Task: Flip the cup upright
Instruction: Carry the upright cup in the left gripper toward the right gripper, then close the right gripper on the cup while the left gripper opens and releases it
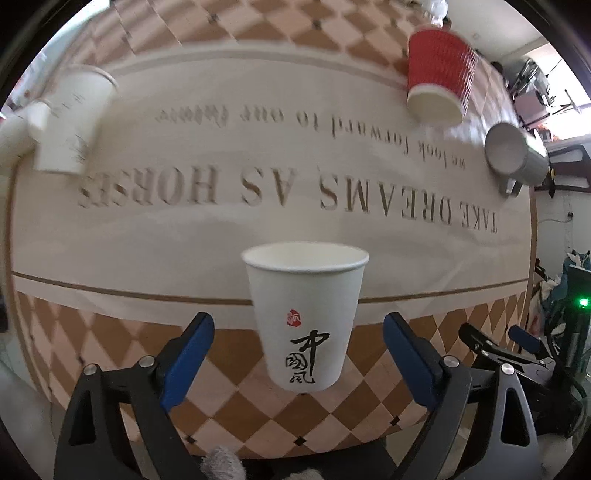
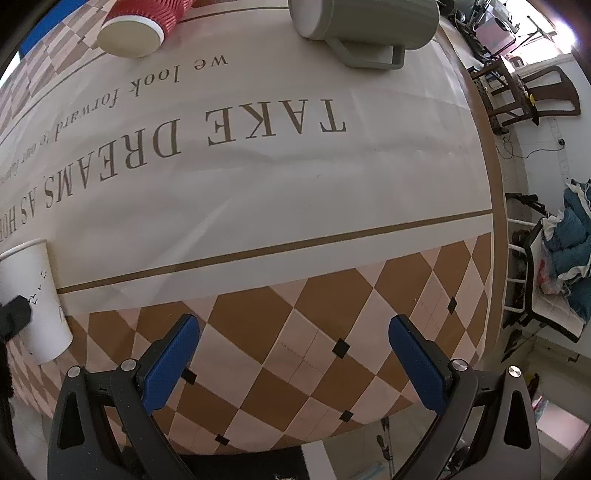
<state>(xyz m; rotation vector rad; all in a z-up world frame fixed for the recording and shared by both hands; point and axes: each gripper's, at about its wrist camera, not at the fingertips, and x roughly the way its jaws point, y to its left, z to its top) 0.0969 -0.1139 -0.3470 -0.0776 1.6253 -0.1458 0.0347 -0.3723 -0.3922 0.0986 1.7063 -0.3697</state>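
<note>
A white paper cup (image 1: 306, 314) with black calligraphy and a red seal stands upright on the table, mouth up, between the fingers of my left gripper (image 1: 298, 354). The left gripper is open, its blue pads apart from the cup's sides. The same cup shows at the left edge of the right wrist view (image 2: 38, 295). My right gripper (image 2: 293, 365) is open and empty above the checkered part of the tablecloth.
A red ribbed cup (image 1: 437, 75) lies on its side at the back right, also in the right wrist view (image 2: 142, 24). A grey mug (image 1: 517, 155) lies on its side near the right table edge (image 2: 365, 22). Another white paper cup (image 1: 72, 122) is at the far left.
</note>
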